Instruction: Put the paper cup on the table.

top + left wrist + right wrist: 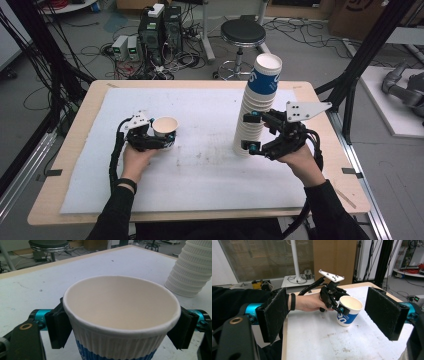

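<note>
Up close, the left gripper (120, 322) has a single white ribbed paper cup with a blue band (120, 322) between its spread jaws, upright on the white mat (200, 165).
Its black pads sit at the cup's sides just under the rim; whether they press cannot be told. From above, the right gripper (250, 132) stands open-jawed beside the tall stack of ribbed paper cups (257, 105); its own view shows nothing between its pads, and the cup's base is cut off.

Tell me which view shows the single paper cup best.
The left gripper view: the single paper cup sits close up between the left claw's pads, with its rim, hollow inside and ribbed wall sharp. The right gripper view shows it whole but farther off, standing on the table. The high view shows it small from above.
</note>
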